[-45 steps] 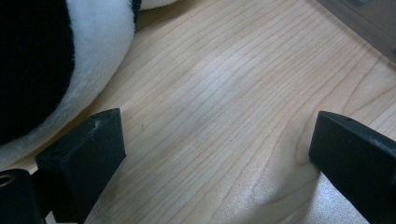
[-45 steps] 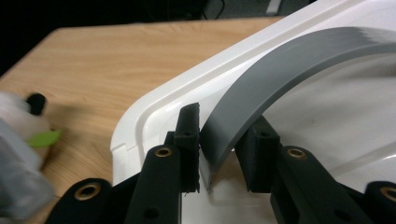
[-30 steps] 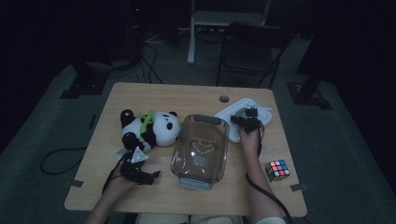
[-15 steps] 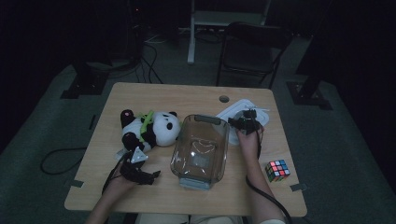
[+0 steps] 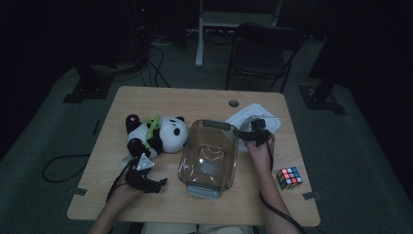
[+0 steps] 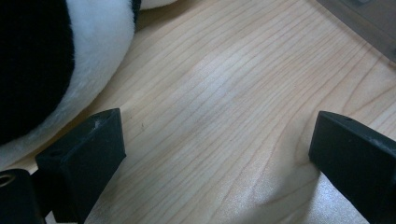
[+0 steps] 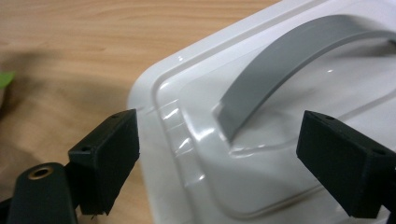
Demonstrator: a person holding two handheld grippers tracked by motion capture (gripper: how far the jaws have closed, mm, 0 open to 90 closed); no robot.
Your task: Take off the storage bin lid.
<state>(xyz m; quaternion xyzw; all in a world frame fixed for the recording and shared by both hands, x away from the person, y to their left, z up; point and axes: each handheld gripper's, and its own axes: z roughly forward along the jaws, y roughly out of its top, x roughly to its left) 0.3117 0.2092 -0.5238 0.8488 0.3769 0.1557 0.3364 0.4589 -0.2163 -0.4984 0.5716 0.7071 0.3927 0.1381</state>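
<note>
A white lid (image 5: 265, 113) with a grey arched handle (image 7: 289, 56) lies flat at the table's far right. My right gripper (image 5: 248, 132) hovers at the lid's near-left corner. Its jaws have just been opening and now stand open on either side of the handle's end, pressing nothing (image 7: 219, 147). A clear plastic container (image 5: 209, 157) stands mid-table, with nothing inside. A panda plush (image 5: 155, 134) lies to its left. My left gripper (image 5: 157, 184) rests open on the bare wood near the front edge (image 6: 215, 149), with the panda's white and black fur (image 6: 46, 60) just beside its left jaw.
A Rubik's cube (image 5: 290, 177) sits near the table's right front corner. The wooden table (image 5: 170, 100) has a round cable hole (image 5: 234, 103) at the back. A chair (image 5: 260, 53) and stands are on the floor behind, and cables trail off the left side.
My right gripper has shifted slightly toward the near side over the lid's corner. The left hand and the other objects have stayed put.
</note>
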